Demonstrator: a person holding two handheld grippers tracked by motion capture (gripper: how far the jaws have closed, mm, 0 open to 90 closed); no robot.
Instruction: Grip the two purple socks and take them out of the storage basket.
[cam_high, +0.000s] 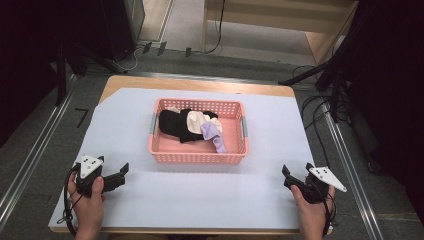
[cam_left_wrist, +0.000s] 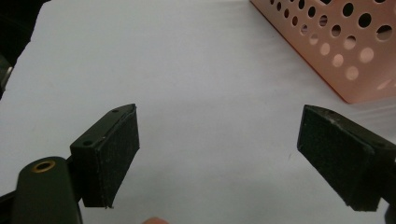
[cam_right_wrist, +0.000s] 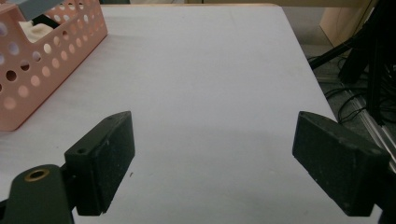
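Note:
A pink perforated basket (cam_high: 165, 156) stands at the middle of the white table sheet. Inside it lie a black garment (cam_high: 172, 124), a cream one (cam_high: 194, 121) and a lavender one (cam_high: 214, 135), bunched together. My left gripper (cam_high: 124, 171) rests low at the front left, held by a hand, its jaws wide apart with nothing between them (cam_left_wrist: 218, 156). My right gripper (cam_high: 286, 175) sits at the front right, also open and empty (cam_right_wrist: 212, 158). The basket's corner (cam_left_wrist: 345, 51) shows at the upper right of the left gripper view, and its side (cam_right_wrist: 32, 70) at the upper left of the right gripper view.
The white sheet (cam_high: 260, 190) covers a wooden table. Cables (cam_high: 315, 115) and dark stands lie on the floor to the right, with rails along both sides. A wooden shelf unit (cam_high: 280, 20) stands beyond the table's far edge.

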